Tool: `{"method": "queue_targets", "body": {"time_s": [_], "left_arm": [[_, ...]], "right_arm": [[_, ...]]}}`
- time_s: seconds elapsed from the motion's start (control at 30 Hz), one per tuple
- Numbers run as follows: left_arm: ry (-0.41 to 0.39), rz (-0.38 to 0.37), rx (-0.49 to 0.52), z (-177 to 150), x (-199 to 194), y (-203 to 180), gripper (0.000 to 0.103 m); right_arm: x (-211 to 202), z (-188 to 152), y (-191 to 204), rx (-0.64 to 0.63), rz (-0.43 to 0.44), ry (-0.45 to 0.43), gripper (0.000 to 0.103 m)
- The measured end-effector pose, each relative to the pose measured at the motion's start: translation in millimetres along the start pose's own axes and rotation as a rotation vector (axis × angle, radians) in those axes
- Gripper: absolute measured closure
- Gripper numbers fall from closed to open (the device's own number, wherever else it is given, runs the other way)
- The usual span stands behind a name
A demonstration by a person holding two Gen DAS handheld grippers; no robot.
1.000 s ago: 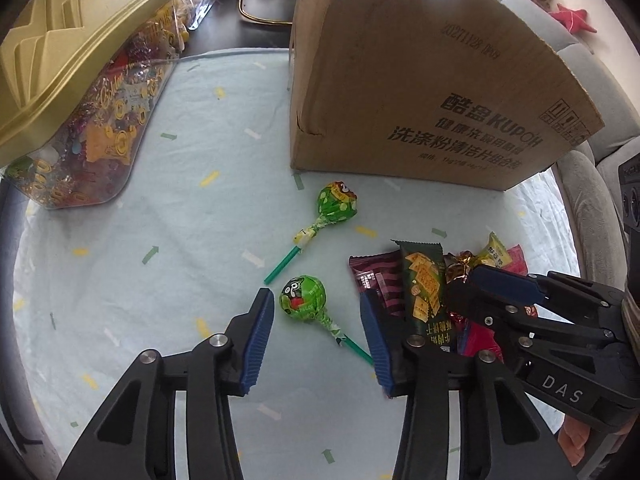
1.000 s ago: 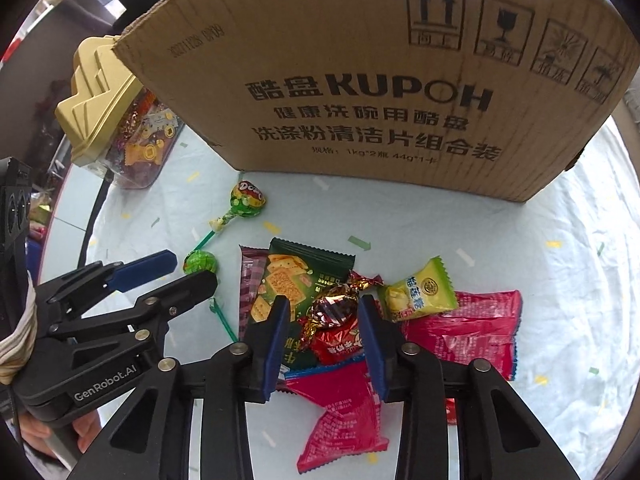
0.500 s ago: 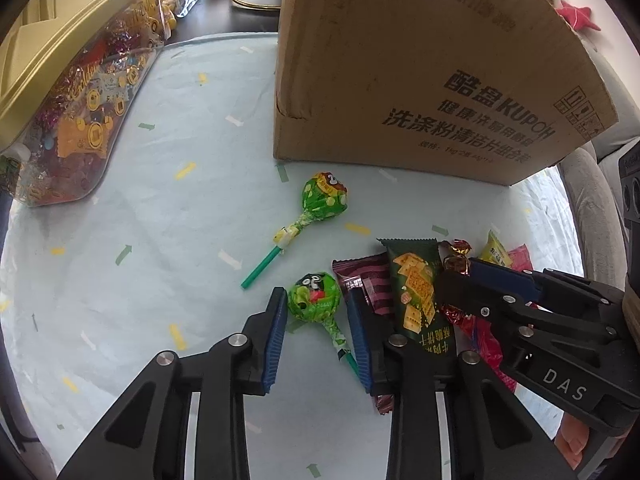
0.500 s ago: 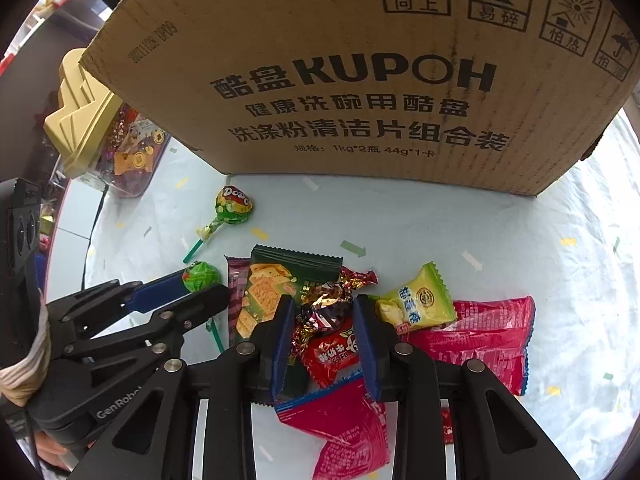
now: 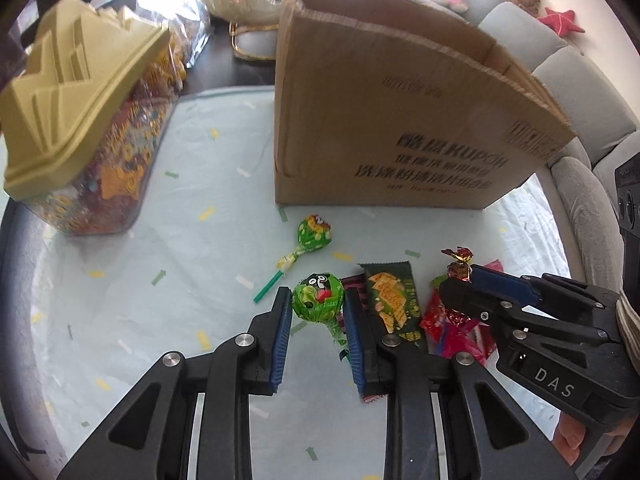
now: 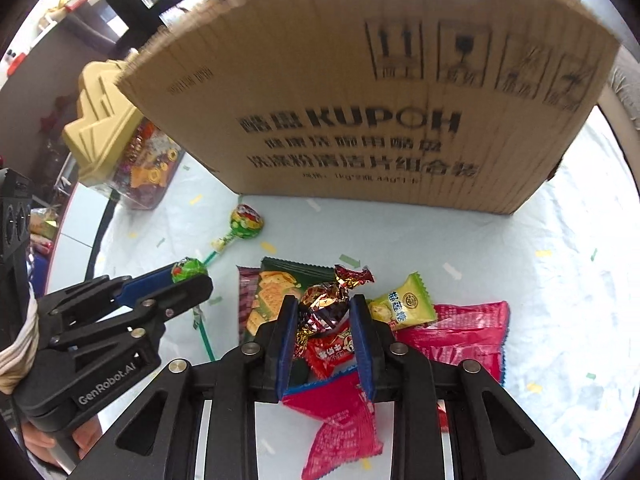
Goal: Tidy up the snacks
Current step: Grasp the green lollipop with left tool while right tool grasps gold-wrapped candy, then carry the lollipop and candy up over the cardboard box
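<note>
My left gripper [image 5: 316, 304] is shut on a green lollipop [image 5: 319, 301] and holds it above the pale cloth; it also shows in the right wrist view [image 6: 188, 270]. My right gripper [image 6: 325, 307] is shut on a foil-wrapped candy [image 6: 326, 302] lifted off the snack pile; the candy also shows in the left wrist view [image 5: 459, 270]. A second green lollipop [image 5: 314, 236] lies on the cloth. A green cracker packet [image 5: 394, 300], a yellow candy packet [image 6: 402, 306] and red packets [image 6: 460, 332] lie in a pile. An open cardboard box [image 5: 400, 120] stands behind them.
A clear candy jar with a gold lid [image 5: 80, 120] stands at the back left. A bowl of snacks [image 5: 248, 0] sits behind the box. A grey sofa [image 5: 580, 92] with plush toys runs along the right.
Both grippers closed, the left on the green lollipop and the right on the foil candy, then lifted them off the cloth. The views rose and pulled back from the box.
</note>
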State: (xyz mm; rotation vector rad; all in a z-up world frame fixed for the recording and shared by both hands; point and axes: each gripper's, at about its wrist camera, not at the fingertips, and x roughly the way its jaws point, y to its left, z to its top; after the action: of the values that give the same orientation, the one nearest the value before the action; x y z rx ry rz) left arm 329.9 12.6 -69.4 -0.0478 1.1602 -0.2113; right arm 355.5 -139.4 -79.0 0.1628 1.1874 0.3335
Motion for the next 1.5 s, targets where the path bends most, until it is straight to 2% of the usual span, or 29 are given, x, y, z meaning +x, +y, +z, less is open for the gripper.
{"method": "queue_targets", "body": {"time_s": [0.27,0.57,0.9,1.03,1.17,1.5], "left_arm": [[-0.120,0.017,0.054,2,-48,-18,0.077],[-0.240,0.022,0.094,21,-99,-29,0.077],[-0.363,0.053,0.116,57,-129,-38,0.077],[-0.406,0.067,0.125,73,-135,-38,0.077],[-0.418,0.066,0.123,91,-129,-37,0.077],[-0.367,0.066,0.113,122,-92,-33,0.077]], "right_arm": [[-51,0,7,-0.037,-0.015,-0.124,0.075],[-106,13,16,-0.070,-0.037,-0.272,0.075],[-138,47,23,-0.092,-0.058,-0.367,0.075],[-138,61,24,-0.098,-0.074,-0.385,0.075],[-139,73,20,-0.103,-0.082,-0.394,0.075],[-118,102,6,-0.103,-0.091,-0.374,0.075]]}}
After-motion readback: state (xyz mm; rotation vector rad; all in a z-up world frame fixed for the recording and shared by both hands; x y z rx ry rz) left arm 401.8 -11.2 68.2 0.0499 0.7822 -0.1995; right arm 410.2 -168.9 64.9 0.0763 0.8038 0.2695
